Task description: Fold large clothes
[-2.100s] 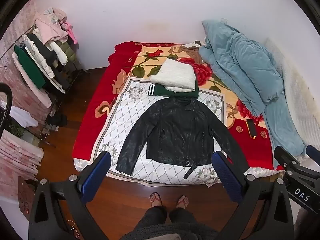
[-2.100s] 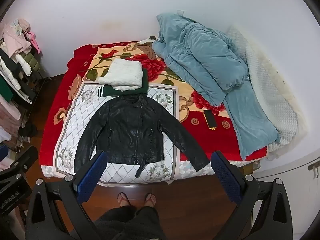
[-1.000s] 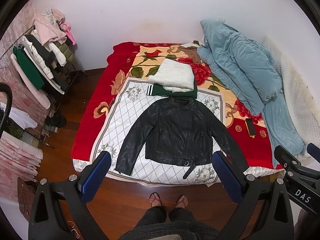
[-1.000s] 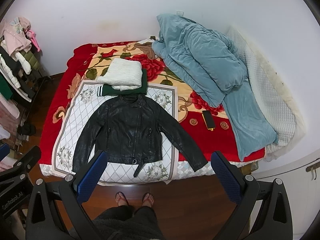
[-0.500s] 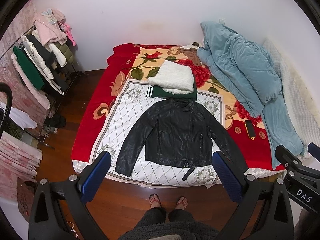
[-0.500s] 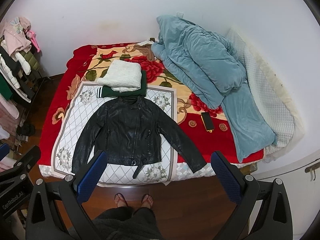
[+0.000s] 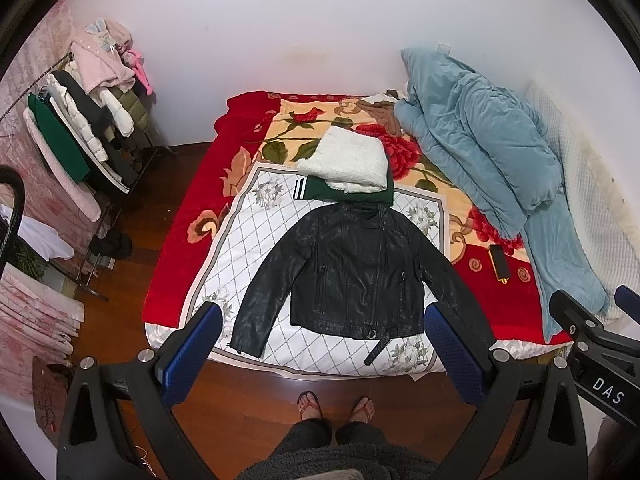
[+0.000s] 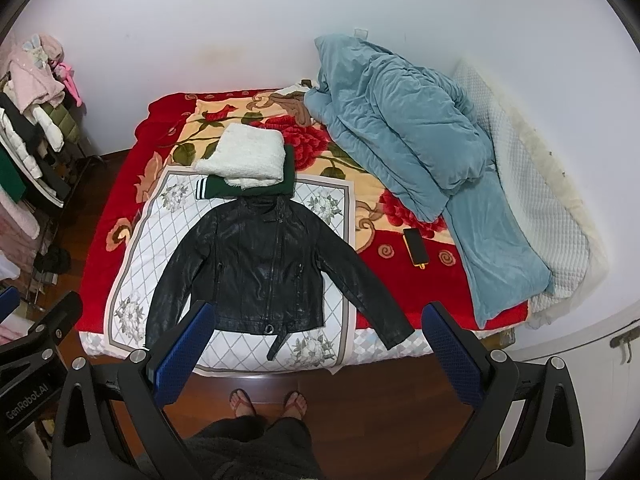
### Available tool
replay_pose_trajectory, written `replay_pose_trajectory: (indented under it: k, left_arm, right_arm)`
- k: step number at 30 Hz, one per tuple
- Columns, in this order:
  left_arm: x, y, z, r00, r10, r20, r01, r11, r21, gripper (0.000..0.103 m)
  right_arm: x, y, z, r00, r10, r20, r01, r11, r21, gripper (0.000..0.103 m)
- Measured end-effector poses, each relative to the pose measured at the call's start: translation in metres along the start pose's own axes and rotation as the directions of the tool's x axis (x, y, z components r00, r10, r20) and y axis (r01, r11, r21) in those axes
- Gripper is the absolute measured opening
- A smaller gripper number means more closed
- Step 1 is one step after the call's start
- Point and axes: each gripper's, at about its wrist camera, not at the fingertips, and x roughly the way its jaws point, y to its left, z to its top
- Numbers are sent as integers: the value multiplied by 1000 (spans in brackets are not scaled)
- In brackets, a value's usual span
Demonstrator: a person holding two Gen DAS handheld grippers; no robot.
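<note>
1. Black leather jacket (image 7: 356, 276) lies flat and face up on the white diamond-patterned blanket (image 7: 256, 236), ahead of and below both claws, sleeves spread out to each side, collar pointing away.
2. Left gripper (image 7: 324, 350) hangs above the bed's near edge with its blue-padded fingers (image 7: 192, 344) spread wide and nothing between them; the jacket's hem and loose belt strap sit in the gap just beyond the tips.
3. Right gripper (image 8: 316, 346) is likewise wide open and empty, clear of the cloth; the jacket lies ahead and slightly to its left, with one sleeve cuff reaching toward its right finger.
4. Beyond the jacket's collar, farther from the claws, a folded white fluffy garment (image 7: 346, 162) rests on a folded dark green garment with white stripes (image 7: 344, 194).
5. Ahead to the right lie a black phone with an orange edge (image 8: 416, 248) on the red floral blanket (image 8: 444, 280), and a rumpled light-blue duvet (image 8: 404, 128) past it.
</note>
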Motion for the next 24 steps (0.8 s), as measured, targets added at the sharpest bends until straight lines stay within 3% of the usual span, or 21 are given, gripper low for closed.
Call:
replay_pose_trajectory:
  k: [24]
  left_arm:
    - [-1, 2, 2, 1000, -2, 4, 2, 1000, 0, 103]
  right_arm:
    - [-5, 10, 12, 1000, 3, 1, -3, 1000, -5, 103]
